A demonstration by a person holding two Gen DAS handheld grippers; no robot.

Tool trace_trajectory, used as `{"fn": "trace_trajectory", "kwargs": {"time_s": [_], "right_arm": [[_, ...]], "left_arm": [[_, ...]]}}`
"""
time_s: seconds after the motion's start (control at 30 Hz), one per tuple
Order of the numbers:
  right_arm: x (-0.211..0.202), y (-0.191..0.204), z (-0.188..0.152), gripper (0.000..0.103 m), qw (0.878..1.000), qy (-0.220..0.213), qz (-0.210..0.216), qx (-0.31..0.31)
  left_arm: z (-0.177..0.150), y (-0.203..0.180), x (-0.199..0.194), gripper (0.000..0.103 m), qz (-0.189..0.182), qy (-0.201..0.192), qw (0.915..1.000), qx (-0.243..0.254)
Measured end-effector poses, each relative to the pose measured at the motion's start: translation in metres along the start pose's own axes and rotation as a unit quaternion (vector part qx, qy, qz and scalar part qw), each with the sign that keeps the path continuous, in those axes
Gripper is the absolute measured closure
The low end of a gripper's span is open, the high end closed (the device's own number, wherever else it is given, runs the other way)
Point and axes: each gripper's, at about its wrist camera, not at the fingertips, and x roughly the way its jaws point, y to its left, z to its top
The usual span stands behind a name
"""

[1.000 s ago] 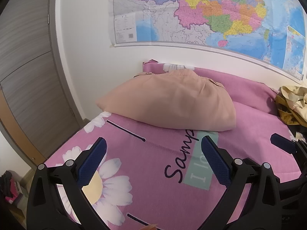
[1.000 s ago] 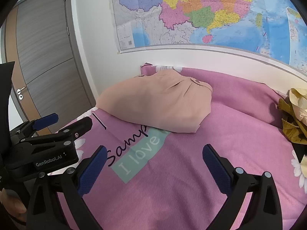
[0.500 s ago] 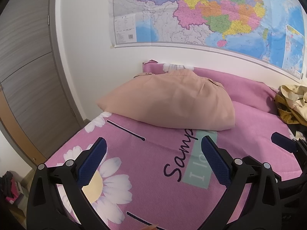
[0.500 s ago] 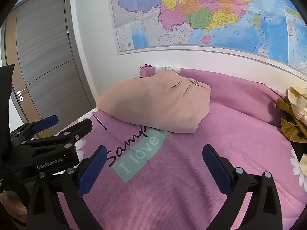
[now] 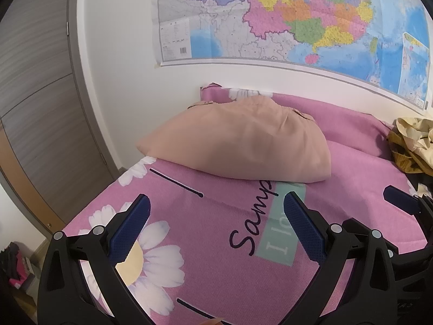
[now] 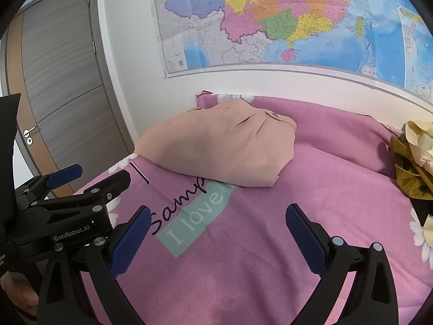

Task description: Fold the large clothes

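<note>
A folded peach garment (image 5: pixel 238 140) (image 6: pixel 222 149) lies in a neat stack at the far end of the pink bed (image 5: pixel 216 257) (image 6: pixel 270 257), close to the wall. My left gripper (image 5: pixel 216 224) hovers over the bed short of the garment, open with nothing between its blue pads. My right gripper (image 6: pixel 216 233) is likewise open and empty, well short of the garment. A crumpled yellow and cream pile of clothes (image 5: pixel 411 143) (image 6: pixel 414 159) sits at the right edge of the bed. The left gripper's body (image 6: pixel 67 216) shows at the left of the right wrist view.
A large wall map (image 5: pixel 297 19) (image 6: pixel 284 19) hangs above the bed. A grey door (image 6: pixel 62 81) with a handle stands at the left. The bed cover carries daisies and printed words (image 6: pixel 194 214). Clutter (image 5: pixel 16 268) lies on the floor at lower left.
Both grippers stay open and almost still. The view has drifted only slightly; the garment has not moved.
</note>
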Motion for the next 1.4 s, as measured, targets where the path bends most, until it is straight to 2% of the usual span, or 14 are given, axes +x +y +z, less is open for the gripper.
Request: {"fn": "trace_trajectory", "kwargs": {"time_s": [1.4], "right_arm": [[-0.0011, 0.0003, -0.0051, 0.006, 1.000, 0.002, -0.002, -0.003]], "left_arm": [[-0.0084, 0.0029, 0.0048, 0.005, 0.006, 0.010, 0.9999, -0.003]]}}
